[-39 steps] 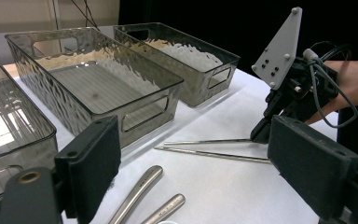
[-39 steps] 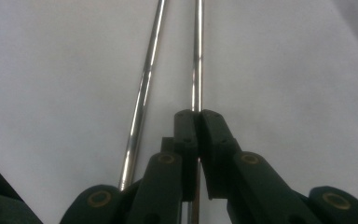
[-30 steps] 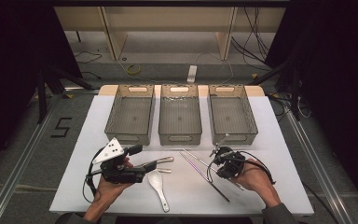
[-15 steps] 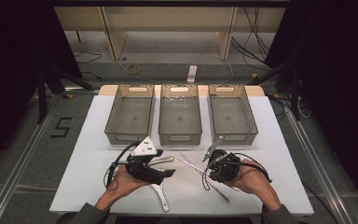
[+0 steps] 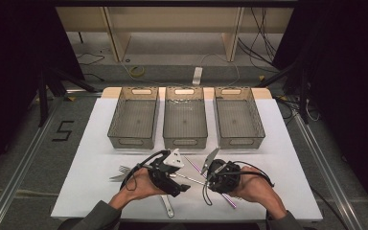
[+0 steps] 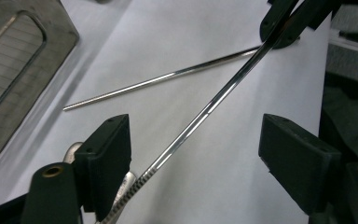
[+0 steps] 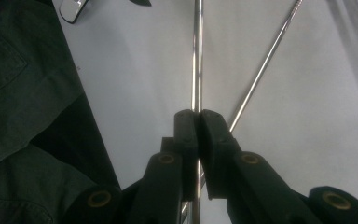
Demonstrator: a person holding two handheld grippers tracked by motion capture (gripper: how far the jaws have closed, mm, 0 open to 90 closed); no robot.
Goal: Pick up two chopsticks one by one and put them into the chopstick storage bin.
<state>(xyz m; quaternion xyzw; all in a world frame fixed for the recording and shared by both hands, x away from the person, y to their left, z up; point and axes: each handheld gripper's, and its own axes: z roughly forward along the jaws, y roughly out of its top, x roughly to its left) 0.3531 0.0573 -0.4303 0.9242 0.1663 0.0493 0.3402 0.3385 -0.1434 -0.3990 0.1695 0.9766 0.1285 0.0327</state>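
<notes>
My right gripper [image 5: 210,178] [image 7: 198,116] is shut on a thin metal chopstick [image 7: 197,56] and holds it above the white table [image 5: 278,163]. The stick [image 5: 191,178] reaches left across to my left gripper [image 5: 178,184]. In the left gripper view the held chopstick [image 6: 223,93] runs slantwise between the open jaws of my left gripper [image 6: 200,140], nearer the left one. Those jaws have just been closing, and neither pad presses on the stick. A second chopstick [image 6: 168,77] [image 7: 261,70] lies flat on the table beyond.
Three grey mesh baskets [image 5: 133,141] [image 5: 185,143] [image 5: 239,143] stand in a row at the back of the table. A fork [image 5: 122,170] lies left of my left hand, and a spoon [image 5: 166,205] near the front edge. A dark sleeve [image 7: 23,93] borders the table.
My left gripper has moved right, from the table's left front to the tip of the chopstick in my right gripper. The right gripper has lifted the chopstick slightly.
</notes>
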